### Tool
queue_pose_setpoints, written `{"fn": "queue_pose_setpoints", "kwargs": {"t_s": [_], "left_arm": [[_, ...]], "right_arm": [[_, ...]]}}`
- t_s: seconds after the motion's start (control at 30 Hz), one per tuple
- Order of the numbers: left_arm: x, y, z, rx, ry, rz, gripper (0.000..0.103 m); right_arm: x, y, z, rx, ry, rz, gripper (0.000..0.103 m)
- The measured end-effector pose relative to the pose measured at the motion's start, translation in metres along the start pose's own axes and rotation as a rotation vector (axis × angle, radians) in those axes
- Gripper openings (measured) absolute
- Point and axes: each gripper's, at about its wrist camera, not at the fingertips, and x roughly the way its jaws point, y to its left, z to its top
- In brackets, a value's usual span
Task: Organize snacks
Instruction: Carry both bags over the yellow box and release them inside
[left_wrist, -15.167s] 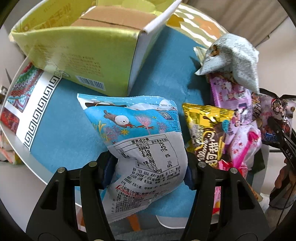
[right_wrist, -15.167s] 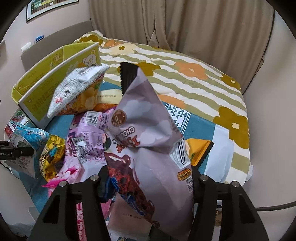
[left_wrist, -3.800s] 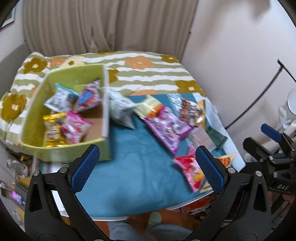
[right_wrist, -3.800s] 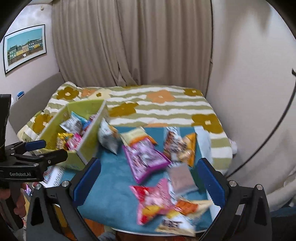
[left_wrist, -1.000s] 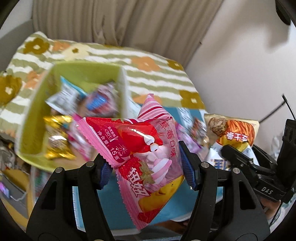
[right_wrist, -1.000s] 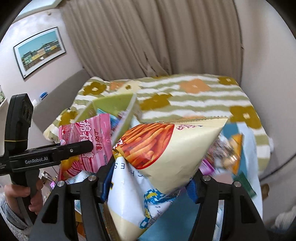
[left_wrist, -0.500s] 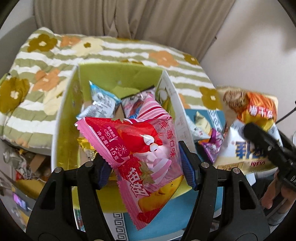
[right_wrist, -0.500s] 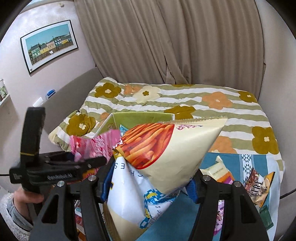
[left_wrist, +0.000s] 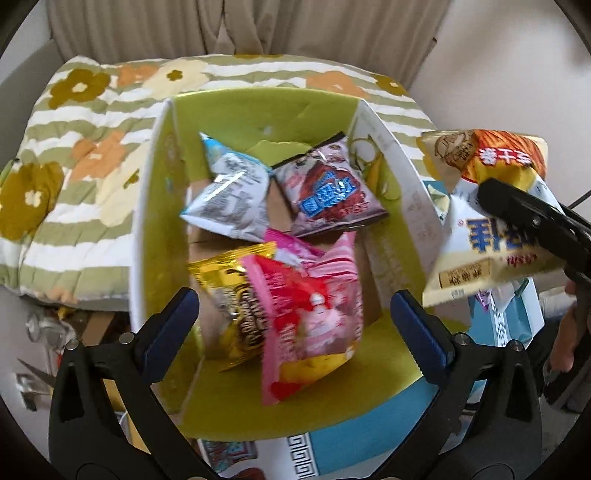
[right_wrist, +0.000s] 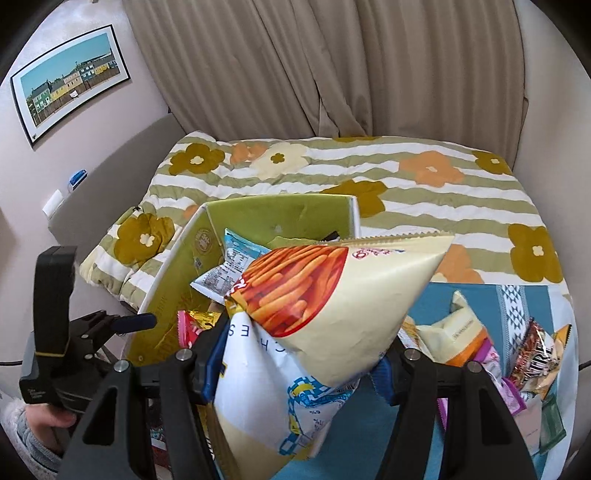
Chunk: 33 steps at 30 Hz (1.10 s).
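Now my left gripper (left_wrist: 293, 317) has just opened wide; the pink snack bag (left_wrist: 310, 317) lies free in the green box (left_wrist: 155, 206). At 3 o'clock, my right gripper (right_wrist: 295, 363) clamps the cream fries bag (right_wrist: 332, 306).

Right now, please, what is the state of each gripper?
Left gripper: open, jaws just opened; the pink strawberry snack bag is loose over the green cardboard box.
Right gripper: shut on the cream fries-print bag.

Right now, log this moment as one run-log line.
left gripper: jaws just opened, pink strawberry bag dropping into green box | right gripper: shut on fries bag
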Motion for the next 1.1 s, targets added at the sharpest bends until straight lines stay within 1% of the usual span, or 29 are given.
{"fn": "queue_pose_setpoints", "kwargs": {"t_s": [0.23, 0.37, 0.43, 0.47, 0.53, 0.57, 0.6, 0.7, 0.83, 0.93, 1.1], "left_arm": [[-0.014, 0.021, 0.001, -0.024, -0.026, 0.007, 0.103], [-0.019, 0.026, 0.001, -0.026, -0.036, 0.016, 0.103], [-0.019, 0.029, 0.0, -0.03, -0.036, 0.018, 0.103], [-0.019, 0.03, 0.0, -0.033, -0.035, 0.018, 0.103], [-0.019, 0.033, -0.002, -0.038, -0.034, 0.015, 0.103], [-0.019, 0.034, -0.002, -0.039, -0.034, 0.015, 0.103], [-0.018, 0.035, -0.003, -0.042, -0.033, 0.014, 0.103], [-0.017, 0.038, -0.007, -0.058, -0.023, 0.005, 0.103], [-0.015, 0.037, -0.01, -0.074, -0.014, 0.001, 0.103], [-0.023, 0.034, -0.011, -0.07, -0.033, 0.008, 0.103], [-0.041, 0.028, -0.013, -0.063, -0.071, 0.028, 0.103]], "right_arm": [[0.017, 0.022, 0.022, -0.031, 0.011, 0.029, 0.059], [0.036, 0.033, 0.037, -0.05, 0.031, 0.044, 0.06], [0.047, 0.037, 0.043, -0.06, 0.044, 0.036, 0.061], [0.052, 0.039, 0.045, -0.063, 0.052, 0.033, 0.065], [0.06, 0.04, 0.047, -0.06, 0.053, 0.023, 0.08], [0.061, 0.04, 0.048, -0.055, 0.05, 0.023, 0.094], [0.061, 0.04, 0.046, -0.046, 0.035, 0.029, 0.1], [0.055, 0.041, 0.037, -0.045, 0.005, 0.03, 0.1], [0.048, 0.047, 0.022, -0.08, 0.012, -0.004, 0.1], [0.039, 0.046, 0.019, -0.074, 0.008, -0.005, 0.1], [0.019, 0.048, 0.019, -0.068, -0.031, -0.01, 0.1]]}}
